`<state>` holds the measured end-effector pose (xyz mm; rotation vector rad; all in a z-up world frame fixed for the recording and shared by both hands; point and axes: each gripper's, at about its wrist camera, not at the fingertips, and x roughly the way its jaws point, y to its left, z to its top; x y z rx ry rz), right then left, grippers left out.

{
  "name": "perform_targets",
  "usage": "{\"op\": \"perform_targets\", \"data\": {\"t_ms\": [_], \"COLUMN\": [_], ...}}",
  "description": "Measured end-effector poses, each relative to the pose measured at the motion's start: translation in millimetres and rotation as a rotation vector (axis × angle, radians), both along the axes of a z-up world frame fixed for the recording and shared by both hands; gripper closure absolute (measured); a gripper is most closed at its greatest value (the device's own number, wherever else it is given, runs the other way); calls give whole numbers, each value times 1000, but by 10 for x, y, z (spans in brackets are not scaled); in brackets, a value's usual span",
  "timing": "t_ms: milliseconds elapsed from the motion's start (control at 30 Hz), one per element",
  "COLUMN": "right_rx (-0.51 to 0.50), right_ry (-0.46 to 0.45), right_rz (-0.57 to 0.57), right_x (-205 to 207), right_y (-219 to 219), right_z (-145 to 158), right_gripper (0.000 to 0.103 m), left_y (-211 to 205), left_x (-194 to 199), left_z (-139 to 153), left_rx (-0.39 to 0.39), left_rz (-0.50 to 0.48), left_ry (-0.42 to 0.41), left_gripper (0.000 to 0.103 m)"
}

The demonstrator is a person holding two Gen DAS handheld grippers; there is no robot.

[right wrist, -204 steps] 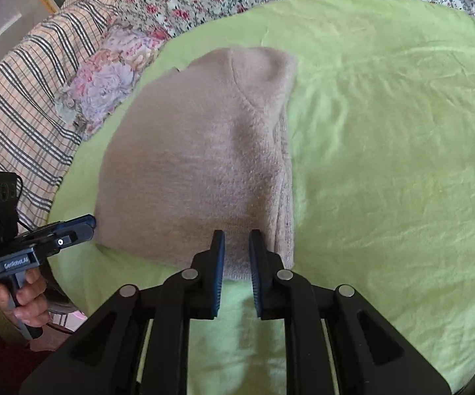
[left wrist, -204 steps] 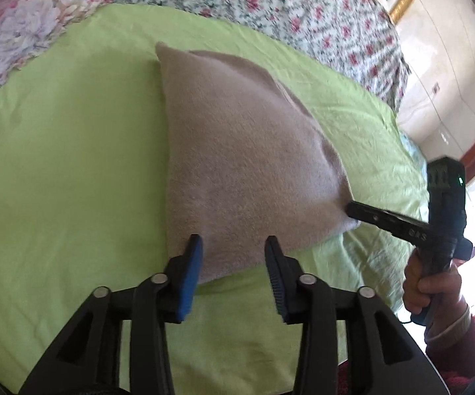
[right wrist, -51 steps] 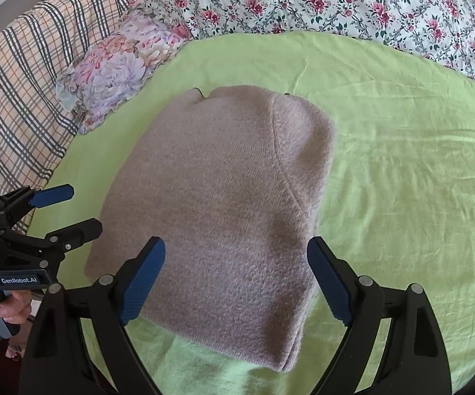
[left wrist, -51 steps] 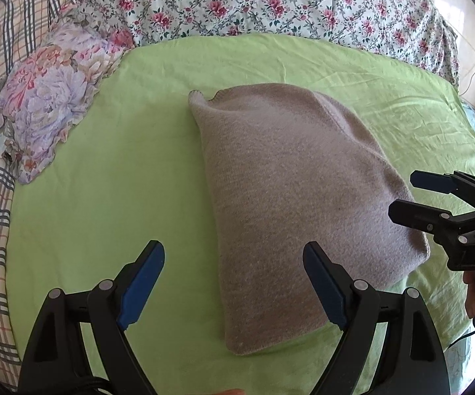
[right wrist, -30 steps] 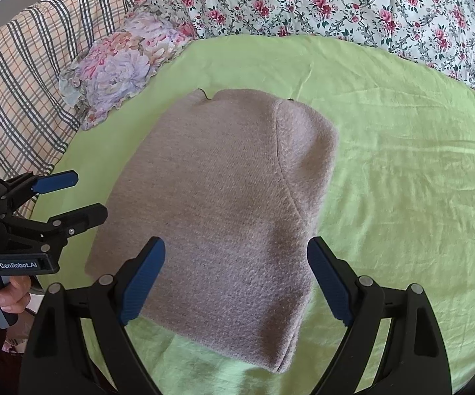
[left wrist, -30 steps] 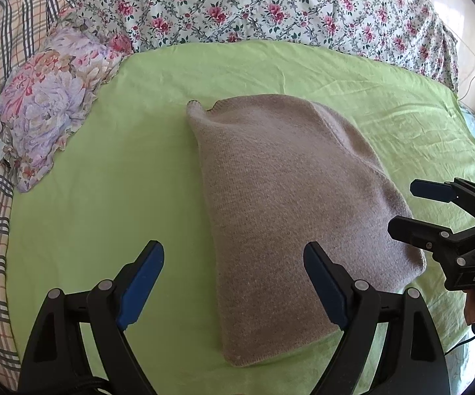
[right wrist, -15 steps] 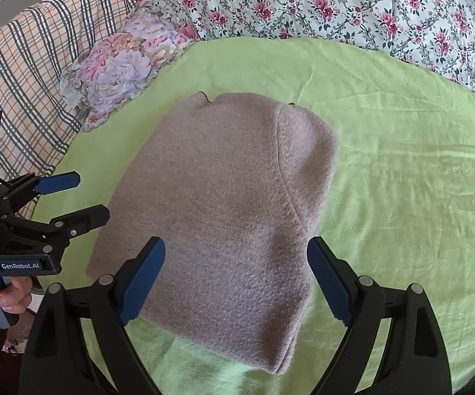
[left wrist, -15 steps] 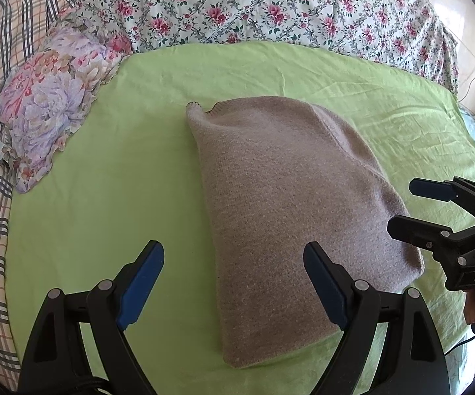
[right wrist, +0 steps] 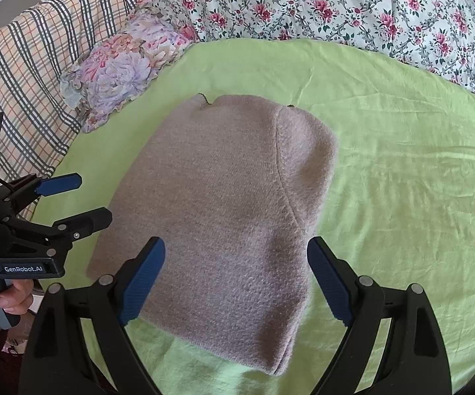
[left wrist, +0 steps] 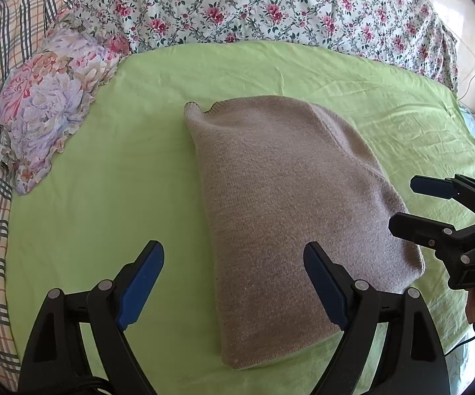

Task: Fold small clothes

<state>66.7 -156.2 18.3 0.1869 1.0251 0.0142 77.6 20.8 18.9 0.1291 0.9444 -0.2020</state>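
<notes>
A folded taupe knit garment [left wrist: 290,210] lies flat on the green sheet [left wrist: 112,171]; it also shows in the right wrist view [right wrist: 224,210]. My left gripper [left wrist: 234,273] is open and empty, held above the garment's near left edge. My right gripper [right wrist: 236,270] is open and empty, held above the garment's near right part. Each gripper shows in the other's view: the right one [left wrist: 418,204] beside the garment's right edge, the left one [right wrist: 89,197] beside its left edge. Neither touches the garment.
A floral pillow [left wrist: 43,102] lies at the far left of the green sheet. A rose-print quilt [left wrist: 270,6] runs along the back. A plaid blanket [right wrist: 30,65] lies at the left. A wall and a cable are at the far right.
Since several seconds ago both grippers have let go of the garment, opened wide and pulled back. Over the last second there is almost no movement.
</notes>
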Motion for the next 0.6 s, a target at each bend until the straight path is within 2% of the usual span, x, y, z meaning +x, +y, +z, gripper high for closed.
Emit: {"op": "perform_targets", "data": {"t_ms": [600], "right_rx": [-4], "right_ry": [1], "right_rz": [2], "right_x": [67], "right_y": [-27], "right_z": [30], "right_gripper": [15], "left_y": [-15], "left_x": [71], "left_z": [2], "left_rx": [-1], "left_rz": [-15], "left_ry": [6], "left_gripper": [16]}}
